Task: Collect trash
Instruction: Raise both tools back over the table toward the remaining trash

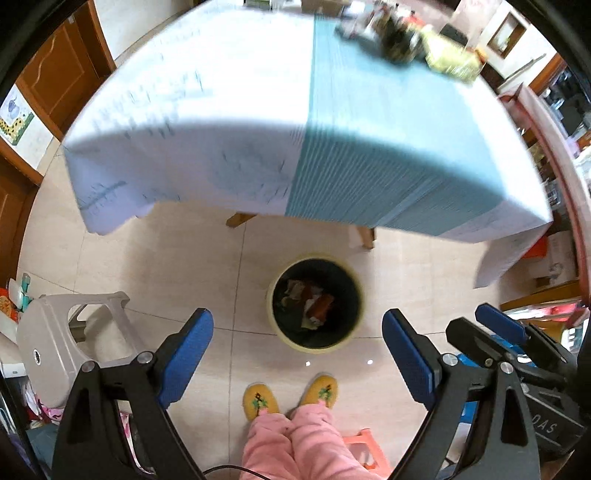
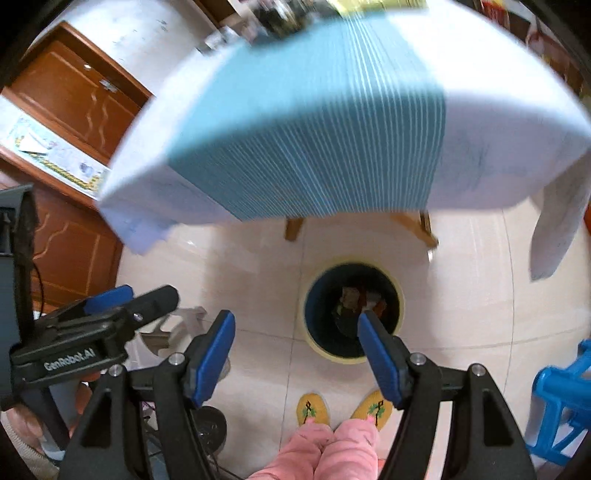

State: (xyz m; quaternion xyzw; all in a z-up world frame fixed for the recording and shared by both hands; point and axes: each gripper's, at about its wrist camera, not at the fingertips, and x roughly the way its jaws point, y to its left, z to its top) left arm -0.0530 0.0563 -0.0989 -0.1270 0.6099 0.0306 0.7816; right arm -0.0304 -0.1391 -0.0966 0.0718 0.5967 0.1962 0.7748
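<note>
Both tongs wide open, nothing between the blue pads. Left gripper point(image 1: 297, 354) aimed steeply down at the floor, with the trash bin point(image 1: 275, 295) straight ahead between its fingers. Right gripper point(image 2: 295, 350) likewise tipped down, its right finger point(image 2: 380, 354) overlapping the near rim of the same bin point(image 2: 400, 295).

Bin: round, pale yellow outside, dark inside, standing upright on the tiled floor point(image 1: 184, 258) just in front of the table. Inside the bin, a heap of crumpled trash point(image 1: 310, 301): scraps in red, orange and off-white, too blurred to name singly.

Behind the bin, a table under a white cloth point(image 1: 184, 110) with a striped blue runner point(image 1: 369, 147) across it; two wooden legs point(image 1: 240, 218) showing below the cloth's edge. At the table's far end from the bin, a cluster of blurred items point(image 1: 406, 33), not identifiable.

On the near side of the bin, two yellow slippers point(image 1: 260, 400) with pink trouser legs point(image 1: 291, 439) above them. Left of the bin, a grey plastic stool point(image 1: 48, 347) lying on its side; right of the bin, in the right wrist view, a blue stool point(image 2: 561, 398). Further left, beyond the table, brown wooden cabinet doors point(image 2: 74, 96).
</note>
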